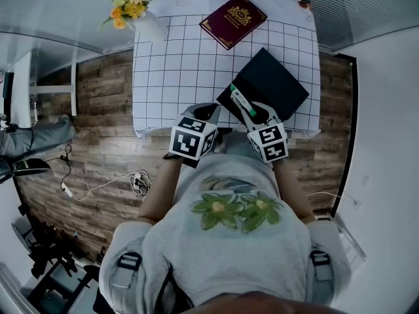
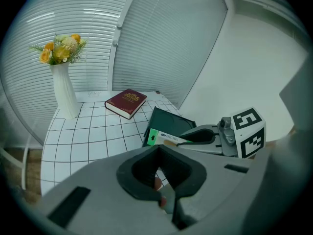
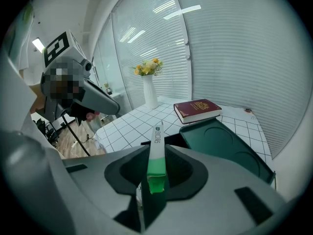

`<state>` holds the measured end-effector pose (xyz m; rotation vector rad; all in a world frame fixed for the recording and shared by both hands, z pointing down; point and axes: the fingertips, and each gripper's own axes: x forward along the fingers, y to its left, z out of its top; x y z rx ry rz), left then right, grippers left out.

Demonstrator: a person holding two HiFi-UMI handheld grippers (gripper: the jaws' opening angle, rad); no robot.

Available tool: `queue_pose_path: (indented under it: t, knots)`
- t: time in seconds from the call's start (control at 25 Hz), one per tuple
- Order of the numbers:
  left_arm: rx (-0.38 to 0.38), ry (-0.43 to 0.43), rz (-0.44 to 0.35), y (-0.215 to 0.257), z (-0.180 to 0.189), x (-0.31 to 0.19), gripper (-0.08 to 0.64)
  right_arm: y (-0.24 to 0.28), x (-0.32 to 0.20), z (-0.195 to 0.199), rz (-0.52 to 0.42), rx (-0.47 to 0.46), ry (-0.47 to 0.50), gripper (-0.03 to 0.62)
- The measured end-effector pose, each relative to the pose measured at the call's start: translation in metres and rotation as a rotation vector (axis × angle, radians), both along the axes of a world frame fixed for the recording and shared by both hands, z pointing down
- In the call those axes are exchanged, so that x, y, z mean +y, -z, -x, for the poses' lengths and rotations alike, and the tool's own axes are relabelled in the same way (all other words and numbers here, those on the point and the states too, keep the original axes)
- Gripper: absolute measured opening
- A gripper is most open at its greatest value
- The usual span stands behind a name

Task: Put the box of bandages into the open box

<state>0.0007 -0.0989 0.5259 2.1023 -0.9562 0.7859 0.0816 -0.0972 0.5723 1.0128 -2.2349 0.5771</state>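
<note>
Box of bandages (image 3: 156,151), slim, white with a green end, sits clamped edge-on in the right gripper (image 3: 155,180), over the near corner of the dark open box (image 3: 230,146). That box rests on the gridded worktop (image 1: 170,64), its moulded inside bare. Left gripper (image 2: 164,195) is closed on nothing.

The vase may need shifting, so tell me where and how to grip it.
Probably best: take the white vase at mid-body, jaws level, coming from the near side of the table. It stands upright, tall and slim, at the far left corner; the flowers block an approach from above, and the book lies well off to its right.
</note>
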Motion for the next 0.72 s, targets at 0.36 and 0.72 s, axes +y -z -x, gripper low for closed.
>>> queue_pose_path:
  t: [0.36,0.72]
  knots:
    - [-0.007,0.002,0.003,-0.001,0.003,-0.001,0.006,-0.009,0.002,0.000,0.018,0.016,0.010,0.091]
    - [-0.009,0.001,0.006,-0.002,0.001,0.001,0.006,-0.015,0.002,0.000,0.029,0.020,0.018,0.091]
